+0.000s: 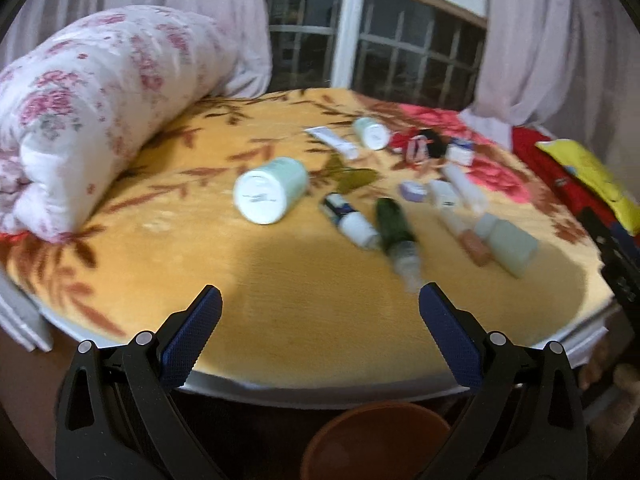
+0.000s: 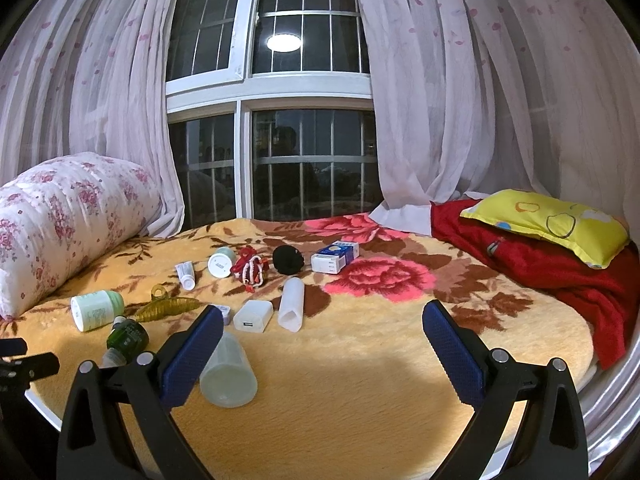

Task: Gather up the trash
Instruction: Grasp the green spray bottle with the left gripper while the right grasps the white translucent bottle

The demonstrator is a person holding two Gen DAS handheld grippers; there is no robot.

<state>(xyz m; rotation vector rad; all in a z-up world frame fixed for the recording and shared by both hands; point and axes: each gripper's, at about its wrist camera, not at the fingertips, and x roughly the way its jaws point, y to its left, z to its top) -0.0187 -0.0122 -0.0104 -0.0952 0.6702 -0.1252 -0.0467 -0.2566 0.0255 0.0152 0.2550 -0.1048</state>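
Observation:
Small items lie scattered on a bed with a yellow floral blanket point(image 1: 280, 280). In the left wrist view a pale green jar point(image 1: 272, 190) lies on its side, with a dark green bottle point(image 1: 394, 226) and a white-capped bottle point(image 1: 352, 220) to its right. My left gripper point(image 1: 320, 300) is open and empty above the blanket's front part. In the right wrist view my right gripper point(image 2: 323, 320) is open and empty; a translucent cup point(image 2: 228, 372) lies by its left finger. A white charger point(image 2: 253, 316), a white tube point(image 2: 291, 304) and a blue-white box point(image 2: 335, 257) lie further back.
A brown bin point(image 1: 376, 440) stands below the bed's front edge. A rolled floral quilt point(image 1: 92, 112) lies at the left. A red blanket point(image 2: 540, 264) and yellow pillow point(image 2: 548, 224) lie at the right. Curtains and a window point(image 2: 280, 160) stand behind the bed.

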